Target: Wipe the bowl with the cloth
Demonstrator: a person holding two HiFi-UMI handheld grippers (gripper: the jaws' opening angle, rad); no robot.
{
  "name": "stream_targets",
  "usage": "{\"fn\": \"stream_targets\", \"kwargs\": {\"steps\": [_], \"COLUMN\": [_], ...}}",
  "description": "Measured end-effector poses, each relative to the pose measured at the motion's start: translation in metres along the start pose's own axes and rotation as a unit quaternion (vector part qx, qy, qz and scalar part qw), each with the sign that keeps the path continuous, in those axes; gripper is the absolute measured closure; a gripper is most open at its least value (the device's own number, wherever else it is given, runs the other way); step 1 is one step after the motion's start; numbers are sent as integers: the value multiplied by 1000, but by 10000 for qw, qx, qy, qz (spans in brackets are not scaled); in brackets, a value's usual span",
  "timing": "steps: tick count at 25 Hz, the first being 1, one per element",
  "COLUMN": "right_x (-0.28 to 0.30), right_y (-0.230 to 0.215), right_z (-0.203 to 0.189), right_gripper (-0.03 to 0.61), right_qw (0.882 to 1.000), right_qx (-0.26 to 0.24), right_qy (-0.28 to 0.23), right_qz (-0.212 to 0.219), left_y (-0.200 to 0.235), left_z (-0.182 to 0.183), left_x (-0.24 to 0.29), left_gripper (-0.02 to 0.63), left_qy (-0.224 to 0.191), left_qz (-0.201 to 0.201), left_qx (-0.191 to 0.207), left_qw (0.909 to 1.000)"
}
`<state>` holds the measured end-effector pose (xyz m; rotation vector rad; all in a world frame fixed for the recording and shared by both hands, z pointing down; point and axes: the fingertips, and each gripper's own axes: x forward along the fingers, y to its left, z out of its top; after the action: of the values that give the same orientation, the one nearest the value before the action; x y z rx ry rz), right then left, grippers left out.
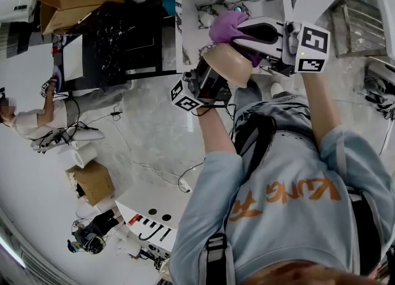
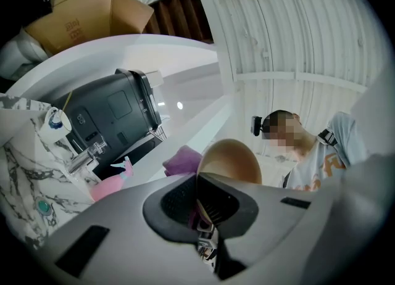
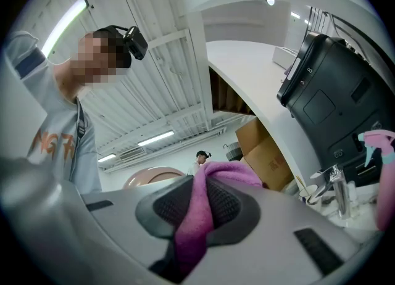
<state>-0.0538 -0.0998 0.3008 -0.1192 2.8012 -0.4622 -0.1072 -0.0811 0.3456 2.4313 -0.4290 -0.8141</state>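
Clamping the thin rim of the tan bowl (image 2: 229, 159), the left gripper (image 2: 199, 194) has its jaws shut on the wall, and the bowl rises past the jaw tips. Just beside it, the right gripper (image 3: 200, 206) is closed on a purple cloth (image 3: 225, 173), whose bunched end sits against the bowl in the head view. Beyond both grippers are a marble counter (image 1: 197, 15), a black appliance (image 2: 114, 114) and a pink spray bottle (image 3: 376, 148).

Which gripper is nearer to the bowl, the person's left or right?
Left. The left gripper is shut on the rim of the bowl, so it touches it. The right gripper is shut on the cloth, close beside the bowl but not gripping it.
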Motion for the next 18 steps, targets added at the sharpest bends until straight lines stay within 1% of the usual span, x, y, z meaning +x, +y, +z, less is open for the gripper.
{"fn": "stream_targets", "kwargs": {"steps": [5, 8, 13, 15, 18], "right_x": [2, 0, -5, -7, -8], "right_y": [0, 0, 2, 2, 3], "right_z": [-14, -19, -18, -18, -16], "right_gripper": [503, 503, 503, 503, 503], "right_qw": [9991, 9985, 9989, 9989, 9991], "right_qx": [-67, -53, 4, 23, 53], "right_qy": [409, 532, 475, 454, 400], "right_qz": [-82, -87, 58, 97, 160], "left_y": [11, 19, 38, 45, 52], "left_z": [10, 9, 12, 11, 8], "left_x": [-6, -9, -19, -24, -29], "left_gripper": [584, 583, 583, 583, 583], "left_qy": [-353, -374, -439, -399, -292], "left_qz": [237, 431, 933, 1159, 1395], "left_qx": [-44, -39, -53, -67, -68], "left_qw": [9991, 9984, 9947, 9924, 9898]}}
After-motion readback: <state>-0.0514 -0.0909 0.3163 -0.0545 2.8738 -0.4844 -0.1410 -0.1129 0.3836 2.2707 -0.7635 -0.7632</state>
